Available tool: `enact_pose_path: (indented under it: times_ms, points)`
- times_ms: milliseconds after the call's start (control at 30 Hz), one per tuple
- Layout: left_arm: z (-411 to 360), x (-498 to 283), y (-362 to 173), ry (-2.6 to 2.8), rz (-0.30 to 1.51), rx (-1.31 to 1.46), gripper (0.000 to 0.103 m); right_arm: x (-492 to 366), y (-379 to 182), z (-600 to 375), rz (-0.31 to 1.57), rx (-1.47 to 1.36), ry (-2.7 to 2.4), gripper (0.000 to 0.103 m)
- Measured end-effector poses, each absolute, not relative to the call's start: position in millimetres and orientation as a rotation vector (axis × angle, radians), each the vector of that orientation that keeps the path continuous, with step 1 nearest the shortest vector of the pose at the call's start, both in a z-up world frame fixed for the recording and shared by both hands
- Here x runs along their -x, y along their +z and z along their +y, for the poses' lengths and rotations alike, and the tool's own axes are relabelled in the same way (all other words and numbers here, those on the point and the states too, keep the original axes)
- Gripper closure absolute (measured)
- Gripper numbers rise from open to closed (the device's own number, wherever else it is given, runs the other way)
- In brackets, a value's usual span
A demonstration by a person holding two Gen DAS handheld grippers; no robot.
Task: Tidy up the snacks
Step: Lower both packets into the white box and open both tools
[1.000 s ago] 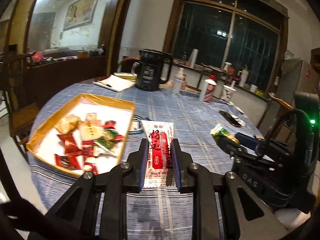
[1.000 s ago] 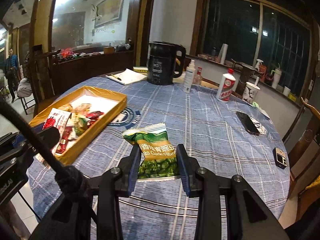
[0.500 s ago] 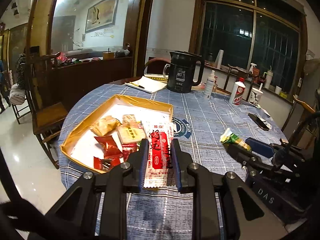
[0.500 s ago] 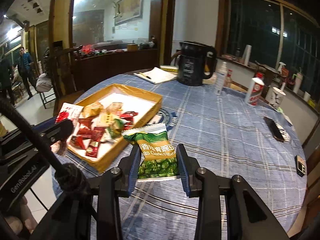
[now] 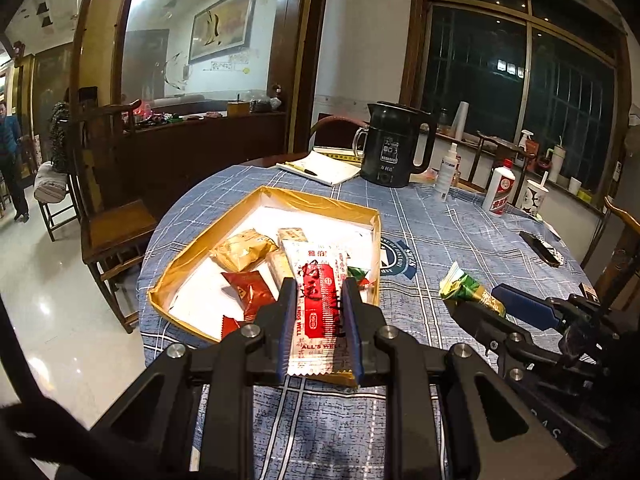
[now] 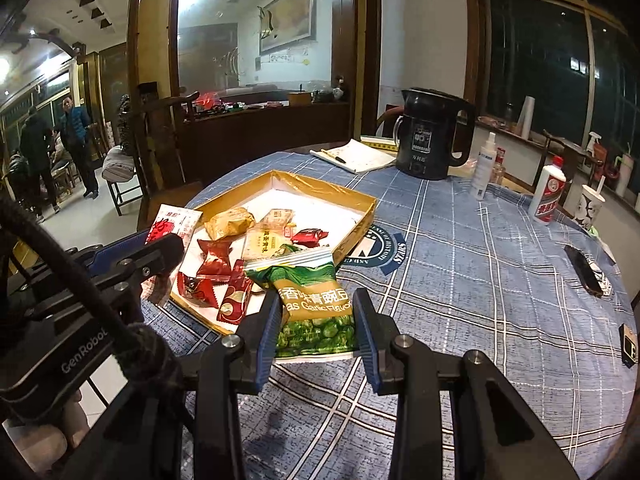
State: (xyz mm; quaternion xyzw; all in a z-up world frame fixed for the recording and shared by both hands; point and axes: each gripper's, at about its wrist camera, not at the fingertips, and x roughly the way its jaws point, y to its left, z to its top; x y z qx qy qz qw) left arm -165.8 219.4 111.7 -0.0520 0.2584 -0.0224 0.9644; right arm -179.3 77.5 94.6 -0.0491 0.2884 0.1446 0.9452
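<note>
My left gripper (image 5: 319,300) is shut on a white and red snack packet (image 5: 318,300), held above the near corner of the gold tray (image 5: 304,198). My right gripper (image 6: 315,312) is shut on a green garlic pea bag (image 6: 310,300), held over the tray's near right edge. The tray (image 6: 320,186) holds several wrapped snacks, red and gold ones among them (image 6: 216,264). The left gripper with its packet (image 6: 170,226) shows at the left of the right wrist view. The right gripper with the pea bag (image 5: 466,290) shows at the right of the left wrist view.
A black kettle (image 5: 394,146), a notebook with pen (image 5: 320,168), a spray bottle (image 5: 448,170), a white liquor bottle (image 5: 500,188) and a paper cup (image 5: 534,196) stand at the table's far side. A phone (image 6: 586,270) lies right. A wooden chair (image 5: 112,216) stands left.
Both grippers have moved left toward the tray, each still holding its packet. The tray now lies directly under the held packets.
</note>
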Motion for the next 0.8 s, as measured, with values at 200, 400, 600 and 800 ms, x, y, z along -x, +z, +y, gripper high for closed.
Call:
enact_pose_path:
  times_ms: [200, 400, 600, 800]
  points:
    - [226.5, 158.3, 106.8, -0.025, 0.550, 0.100, 0.078, 173.1, 89.8, 83.7, 0.610, 0.097, 0.307, 0.067]
    - [234.1, 151.7, 100.2, 0.016, 0.578, 0.093, 0.078, 171.3, 88.3, 88.6, 0.609, 0.091, 0.328, 0.067]
    - [235.7, 147.0, 96.3, 0.018, 0.596, 0.087, 0.078, 170.1, 82.2, 95.4, 0.625, 0.098, 0.340, 0.067]
    - [234.8, 144.5, 95.8, 0.013, 0.604, 0.079, 0.078, 168.3, 82.9, 99.1, 0.626, 0.105, 0.348, 0.067]
